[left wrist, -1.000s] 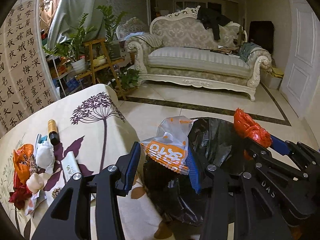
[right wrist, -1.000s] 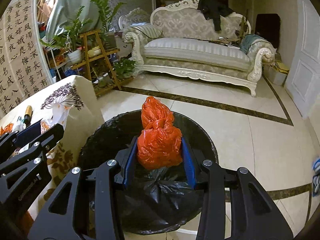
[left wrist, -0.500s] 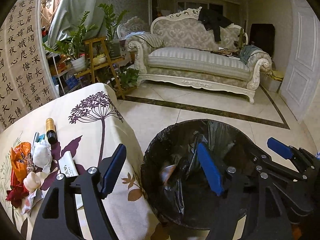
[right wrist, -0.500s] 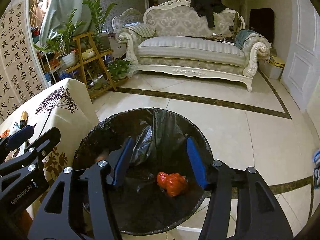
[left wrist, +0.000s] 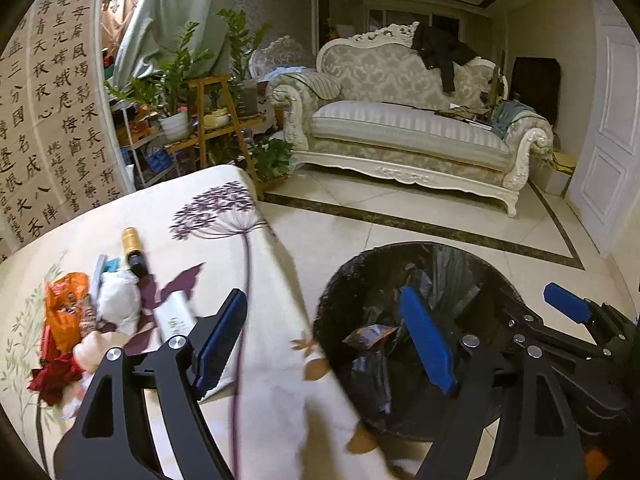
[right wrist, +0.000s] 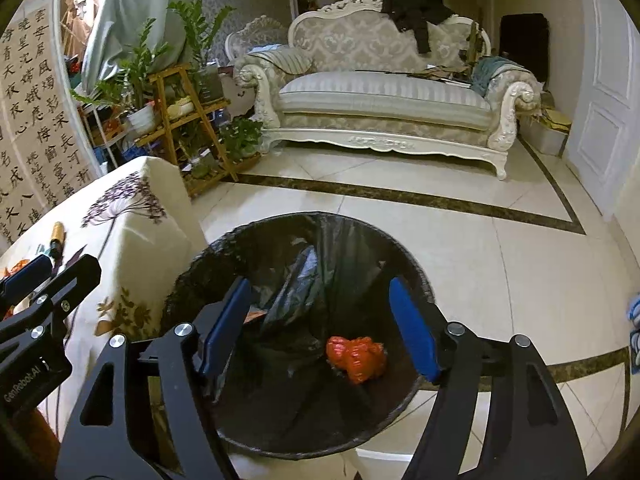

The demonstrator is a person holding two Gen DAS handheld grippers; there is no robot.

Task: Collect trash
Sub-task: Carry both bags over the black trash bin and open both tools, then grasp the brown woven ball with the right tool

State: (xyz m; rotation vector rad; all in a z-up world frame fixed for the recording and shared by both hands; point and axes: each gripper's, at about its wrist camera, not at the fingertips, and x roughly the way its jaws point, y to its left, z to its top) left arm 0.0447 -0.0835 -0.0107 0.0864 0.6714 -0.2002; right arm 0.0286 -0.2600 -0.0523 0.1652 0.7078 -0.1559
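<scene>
Now both grippers, left [left wrist: 324, 340] and right [right wrist: 320, 320], hang wide and empty over the bin [right wrist: 224, 240], so swing left to the bench [left wrist: 224, 200] litter [left wrist: 64, 312].

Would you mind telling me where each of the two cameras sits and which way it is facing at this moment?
Left wrist view: on the left hand-held gripper, looking forward over the table edge and the bin; its open fingers show, with the right hand-held gripper at right.
Right wrist view: on the right hand-held gripper, looking down into the bin at the red bag; its open fingers show, the left hand-held gripper at left.
Shared: bin, table, sofa, plants.
</scene>
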